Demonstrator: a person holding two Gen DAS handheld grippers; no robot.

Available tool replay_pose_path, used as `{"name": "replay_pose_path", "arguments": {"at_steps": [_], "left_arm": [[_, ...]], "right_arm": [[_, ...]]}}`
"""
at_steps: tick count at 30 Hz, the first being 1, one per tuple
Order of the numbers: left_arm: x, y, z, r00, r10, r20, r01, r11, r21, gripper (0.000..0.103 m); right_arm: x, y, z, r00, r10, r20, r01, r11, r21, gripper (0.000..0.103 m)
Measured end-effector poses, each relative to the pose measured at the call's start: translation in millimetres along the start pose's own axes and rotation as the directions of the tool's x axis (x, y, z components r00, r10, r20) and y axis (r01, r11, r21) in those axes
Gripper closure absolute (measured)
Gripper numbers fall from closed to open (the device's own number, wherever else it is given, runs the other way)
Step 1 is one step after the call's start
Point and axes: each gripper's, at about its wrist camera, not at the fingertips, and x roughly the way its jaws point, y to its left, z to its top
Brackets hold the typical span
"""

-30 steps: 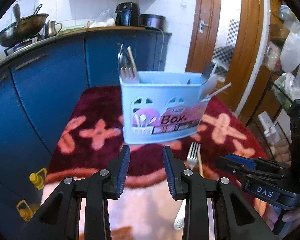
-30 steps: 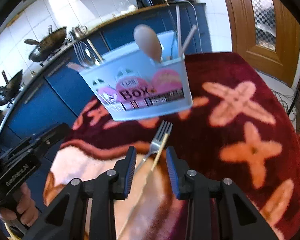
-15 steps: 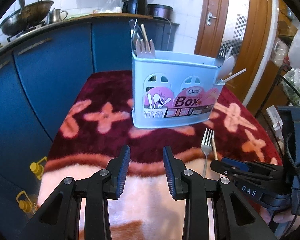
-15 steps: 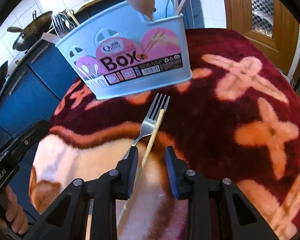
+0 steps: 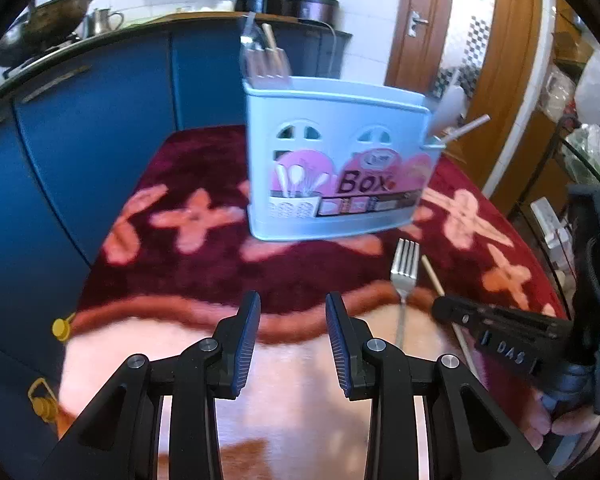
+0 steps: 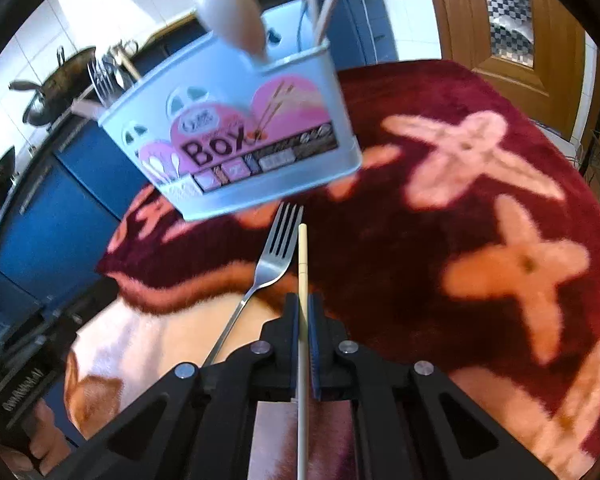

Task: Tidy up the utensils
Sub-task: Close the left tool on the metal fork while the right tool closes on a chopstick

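pale wood shows between the closed fingers of the right gripper: a single chopstick, clamped partway along, its near end cut off at the frame's bottom edge. just left of it a fork lies on the plush maroon cloth, its handle end hidden behind the gripper body. only the left wrist view shows the left gripper, spread wide and holding nothing, and there the right gripper covers most of the chopstick. beyond stands the light blue utensil box, blurred; its forks and a pale spoon poke above the rim.
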Motion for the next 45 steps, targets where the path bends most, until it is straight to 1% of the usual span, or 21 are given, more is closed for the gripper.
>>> {"name": "replay_pose_path", "arguments": {"at_steps": [7, 13, 19, 21, 23, 28, 32, 36, 37, 38, 40, 41, 45], "left_arm": [[15, -28, 2, 0.998, -0.043, -0.046, 0.044, 0.998, 0.039, 0.068], [34, -57, 8, 0.994, -0.074, -0.076, 0.08, 0.994, 0.072, 0.068], [58, -85, 18, 0.994, -0.056, -0.097, 0.067, 0.991, 0.12, 0.068], [67, -93, 20, 0.993, -0.04, -0.109, 0.054, 0.989, 0.135, 0.066], [74, -99, 21, 0.992, -0.027, -0.119, 0.045, 0.988, 0.147, 0.064], [93, -113, 20, 0.988, -0.001, -0.156, 0.031, 0.982, 0.187, 0.064], [101, -116, 23, 0.987, 0.008, -0.158, 0.022, 0.981, 0.19, 0.064], [109, -112, 28, 0.985, -0.015, -0.17, 0.043, 0.986, 0.161, 0.064], [110, -111, 29, 0.985, -0.023, -0.171, 0.049, 0.987, 0.151, 0.065], [111, -110, 29, 0.985, -0.029, -0.172, 0.054, 0.988, 0.145, 0.07], [111, -109, 30, 0.984, -0.04, -0.174, 0.065, 0.988, 0.14, 0.074], [111, -108, 31, 0.984, -0.048, -0.171, 0.073, 0.988, 0.14, 0.079], [106, -107, 29, 0.985, -0.072, -0.158, 0.093, 0.986, 0.136, 0.08]], "right_arm": [[-25, -24, 6, 0.997, 0.006, 0.079, -0.008, 0.999, 0.031, 0.097], [-36, -39, 6, 0.994, 0.015, 0.11, -0.02, 0.999, 0.049, 0.097], [-41, -57, 6, 0.992, 0.025, 0.127, -0.034, 0.997, 0.066, 0.097], [-41, -62, 5, 0.991, 0.032, 0.128, -0.042, 0.996, 0.074, 0.097], [-41, -67, 5, 0.991, 0.042, 0.128, -0.053, 0.995, 0.083, 0.097], [-38, -77, 4, 0.99, 0.066, 0.123, -0.079, 0.992, 0.103, 0.097], [-35, -83, 3, 0.989, 0.09, 0.114, -0.103, 0.988, 0.113, 0.097], [-31, -87, 2, 0.988, 0.113, 0.107, -0.126, 0.985, 0.121, 0.097], [-30, -88, 2, 0.988, 0.116, 0.105, -0.129, 0.984, 0.122, 0.097], [-29, -89, 2, 0.988, 0.118, 0.104, -0.131, 0.984, 0.123, 0.097], [-27, -91, 3, 0.987, 0.124, 0.101, -0.137, 0.983, 0.126, 0.097], [-26, -92, 3, 0.987, 0.126, 0.101, -0.138, 0.982, 0.128, 0.097], [-26, -93, 3, 0.985, 0.135, 0.106, -0.148, 0.98, 0.13, 0.097]]}}
